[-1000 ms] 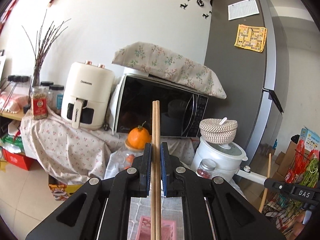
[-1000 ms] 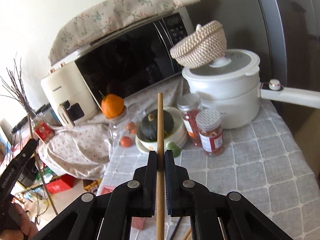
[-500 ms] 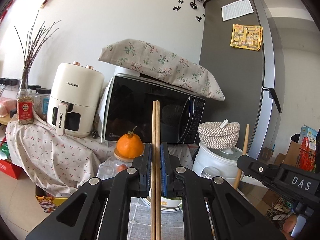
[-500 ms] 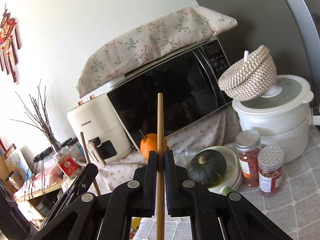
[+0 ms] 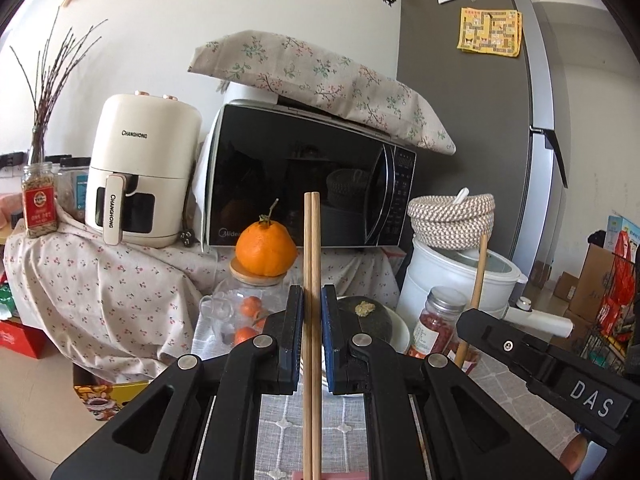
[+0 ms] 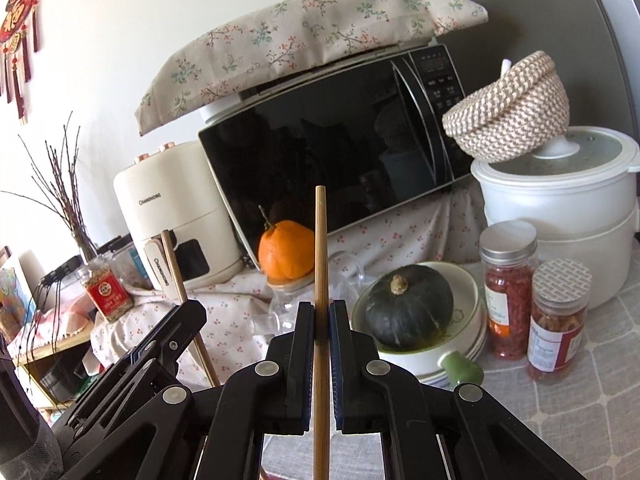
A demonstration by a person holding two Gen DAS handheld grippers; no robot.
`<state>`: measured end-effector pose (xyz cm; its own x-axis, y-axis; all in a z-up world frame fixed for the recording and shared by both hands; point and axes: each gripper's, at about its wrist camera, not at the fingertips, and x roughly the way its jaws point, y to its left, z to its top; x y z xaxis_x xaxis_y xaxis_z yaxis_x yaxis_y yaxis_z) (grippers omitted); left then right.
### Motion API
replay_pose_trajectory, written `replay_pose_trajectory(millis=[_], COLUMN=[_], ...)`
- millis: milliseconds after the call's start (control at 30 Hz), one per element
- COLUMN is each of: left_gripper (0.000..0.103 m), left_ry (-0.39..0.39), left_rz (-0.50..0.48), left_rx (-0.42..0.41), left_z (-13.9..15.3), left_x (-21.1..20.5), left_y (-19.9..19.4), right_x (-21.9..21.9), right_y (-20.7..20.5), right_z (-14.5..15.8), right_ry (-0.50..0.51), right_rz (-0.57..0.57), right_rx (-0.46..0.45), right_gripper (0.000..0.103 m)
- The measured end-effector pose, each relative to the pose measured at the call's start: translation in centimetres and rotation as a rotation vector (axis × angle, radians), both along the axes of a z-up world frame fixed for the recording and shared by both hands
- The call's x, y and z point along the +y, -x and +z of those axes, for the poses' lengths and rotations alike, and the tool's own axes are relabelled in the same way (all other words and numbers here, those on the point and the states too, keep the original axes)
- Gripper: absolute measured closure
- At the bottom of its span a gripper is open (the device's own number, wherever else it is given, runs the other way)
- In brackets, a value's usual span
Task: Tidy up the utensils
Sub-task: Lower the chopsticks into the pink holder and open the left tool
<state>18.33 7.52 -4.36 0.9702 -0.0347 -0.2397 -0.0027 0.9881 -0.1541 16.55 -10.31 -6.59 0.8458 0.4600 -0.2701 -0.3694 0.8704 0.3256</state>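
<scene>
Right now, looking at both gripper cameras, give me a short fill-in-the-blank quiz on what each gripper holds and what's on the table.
The left gripper is shut on ____ chopsticks.
The right gripper is shut on ____ chopstick.
The woven basket sits on top of the white ____.
The dark green ____ sits in a bowl.

Answers: two; one; pot; squash

A pair of chopsticks (image 5: 311, 264) is clamped upright between the jaws of the left gripper (image 5: 311, 300). An orange (image 5: 265, 249) is seen just beyond, on a jar (image 5: 244, 304). The right gripper (image 5: 472, 320), with one chopstick (image 5: 478, 276), is seen at right.
</scene>
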Motion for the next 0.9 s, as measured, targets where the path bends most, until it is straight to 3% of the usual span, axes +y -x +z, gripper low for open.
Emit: replay_pose_trajectory(millis=[233,267,367,400,600,900], left_gripper=[0.091,0.086,0.051,0.044,0.034,0.017], left_ry=[-0.027,-0.032,-0.044,-0.042,-0.042,-0.102], left_rz=[-0.011,-0.008,0.000,0.004,0.033,0.046], left_rx=[0.108,0.118,0.162,0.169,0.229,0.269], left_z=[-0.6,-0.6,-0.5,-0.4,0.3,2.3], left_x=[-0.4,-0.4,-0.3,-0.2,-0.1,-2.4], left_y=[-0.1,0.0,0.6,1.0,3.0,7.6], right_x=[-0.4,-0.6,-1.5,-1.9,-4.2,-6.8], right_y=[0.1,0.2,0.7,1.0,2.5,7.0], right_z=[-0.5,-0.3,0.6,0.9,2.7,3.9], right_ry=[-0.005,-0.009,-0.014,-0.016,-0.020,0.073], right_rz=[0.006,0.004,-0.009,-0.017,-0.061,-0.093], right_rx=[0.053,0.058,0.072,0.076,0.119,0.152], right_gripper=[0.091,0.091,0.080,0.078,0.065,0.044])
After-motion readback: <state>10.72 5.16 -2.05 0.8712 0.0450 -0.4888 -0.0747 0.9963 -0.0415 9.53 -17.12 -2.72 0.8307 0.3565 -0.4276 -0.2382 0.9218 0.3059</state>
